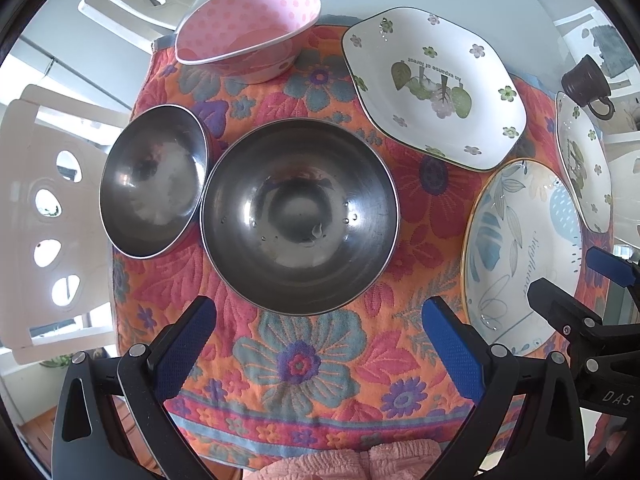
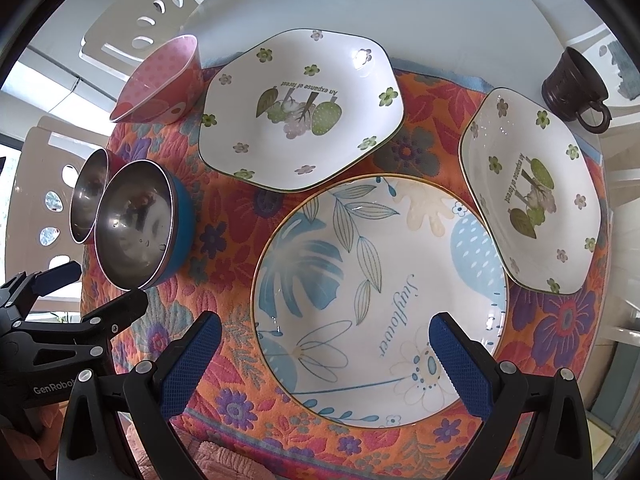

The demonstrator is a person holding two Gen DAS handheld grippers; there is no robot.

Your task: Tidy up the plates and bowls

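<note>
White cut-out chairs ring your counter's orange floral quilted cloth. Ahead of your left gripper, wide open and empty, sits the large steel bowl. Your right gripper, equally spread and empty, straddles the round leaf-print plate; its near rim is partly hidden.

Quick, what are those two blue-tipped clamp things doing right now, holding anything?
Left hand-held gripper: open, holding nothing, above the steel bowl.
Right hand-held gripper: open, holding nothing, above the round leaf plate.
</note>
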